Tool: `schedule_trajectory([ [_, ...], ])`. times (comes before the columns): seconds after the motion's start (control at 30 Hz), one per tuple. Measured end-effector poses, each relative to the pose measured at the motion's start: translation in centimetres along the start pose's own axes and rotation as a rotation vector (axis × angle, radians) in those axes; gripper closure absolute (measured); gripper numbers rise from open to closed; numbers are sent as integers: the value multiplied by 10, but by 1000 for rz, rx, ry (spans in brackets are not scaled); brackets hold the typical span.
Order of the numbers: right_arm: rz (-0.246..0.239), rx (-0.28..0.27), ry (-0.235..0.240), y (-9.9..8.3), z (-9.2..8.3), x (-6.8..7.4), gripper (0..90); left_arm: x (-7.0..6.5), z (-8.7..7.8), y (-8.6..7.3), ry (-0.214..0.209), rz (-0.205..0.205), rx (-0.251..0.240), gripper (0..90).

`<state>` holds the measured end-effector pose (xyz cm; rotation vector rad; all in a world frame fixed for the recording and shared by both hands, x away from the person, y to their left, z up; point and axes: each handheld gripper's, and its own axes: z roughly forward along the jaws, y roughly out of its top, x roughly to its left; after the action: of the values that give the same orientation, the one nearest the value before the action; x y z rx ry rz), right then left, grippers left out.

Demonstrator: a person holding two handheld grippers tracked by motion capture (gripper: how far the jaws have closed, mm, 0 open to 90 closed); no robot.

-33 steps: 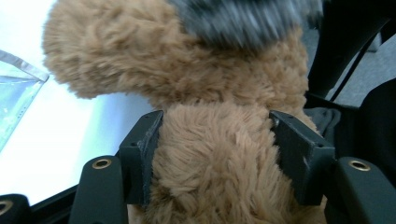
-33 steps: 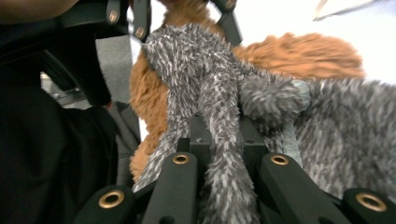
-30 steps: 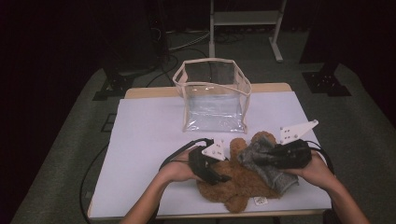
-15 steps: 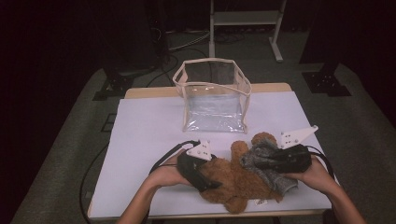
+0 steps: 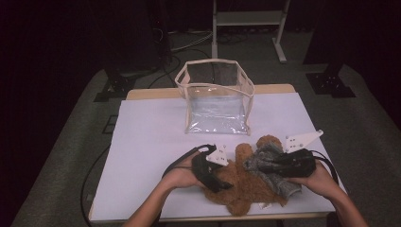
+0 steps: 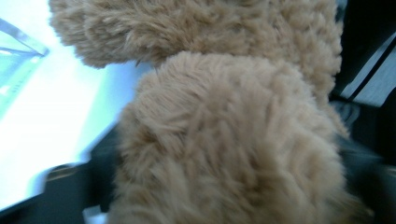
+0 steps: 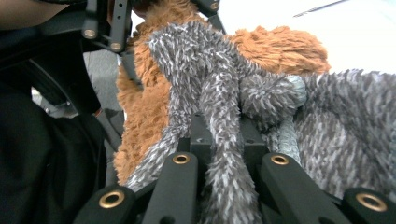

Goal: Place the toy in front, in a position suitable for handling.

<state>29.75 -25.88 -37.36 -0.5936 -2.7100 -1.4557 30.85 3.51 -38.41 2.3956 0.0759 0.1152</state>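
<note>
**Left grip re-set on the bear**

The left gripper (image 5: 222, 182) has shifted along the brown plush bear (image 5: 246, 189), its jaws just narrowing around fur. The right gripper (image 5: 260, 166) pinches the bear's grey garment (image 7: 219, 154). Likely undressing, at the near edge of the white table (image 5: 151, 137); clear bag (image 5: 215, 97) beyond, dark room.

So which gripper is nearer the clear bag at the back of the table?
Left, narrowly. The left gripper sits on the brown plush toy, below the clear bag and slightly to its left; the right gripper, clamped on the grey fuzzy garment, lies off toward the bag's right.
</note>
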Motion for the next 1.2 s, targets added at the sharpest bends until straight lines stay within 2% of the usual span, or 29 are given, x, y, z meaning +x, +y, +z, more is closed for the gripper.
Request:
schedule_trajectory([
  [0.07,13,-20,-11,0,-2,-2,804,2,-4,3,19,21,10,383],
  [0.17,15,-35,-40,5,-3,-6,803,10,-8,8,70,45,35,435],
  [0.33,7,-47,-52,19,3,-13,803,29,-20,14,170,77,93,452],
  [0.43,-12,-33,-60,27,12,-16,803,40,-30,11,200,62,104,449],
  [0.53,-32,0,-43,29,23,-14,803,36,-31,1,162,59,110,395],
  [0.57,-38,8,-21,27,27,-12,803,34,-30,-1,157,59,113,336],
  [0.67,-50,25,16,23,36,-6,804,27,-31,-7,137,42,74,243],
  [0.73,-57,30,25,20,38,0,804,23,-32,-9,141,49,56,246],
  [0.8,-64,39,31,18,37,6,804,17,-33,-11,146,84,55,305],
  [0.87,-72,55,37,19,34,10,803,10,-34,-17,159,100,40,347],
  [0.97,-99,56,13,29,23,12,803,5,-36,-23,171,96,19,371],
  [1.03,-112,48,-24,37,16,9,803,3,-37,-25,172,97,6,371],
  [1.13,-90,17,-57,48,3,-5,802,0,-38,-27,170,91,-6,369],
  [1.2,-77,30,-70,51,5,-13,802,-1,-40,-28,164,84,-7,365],
])
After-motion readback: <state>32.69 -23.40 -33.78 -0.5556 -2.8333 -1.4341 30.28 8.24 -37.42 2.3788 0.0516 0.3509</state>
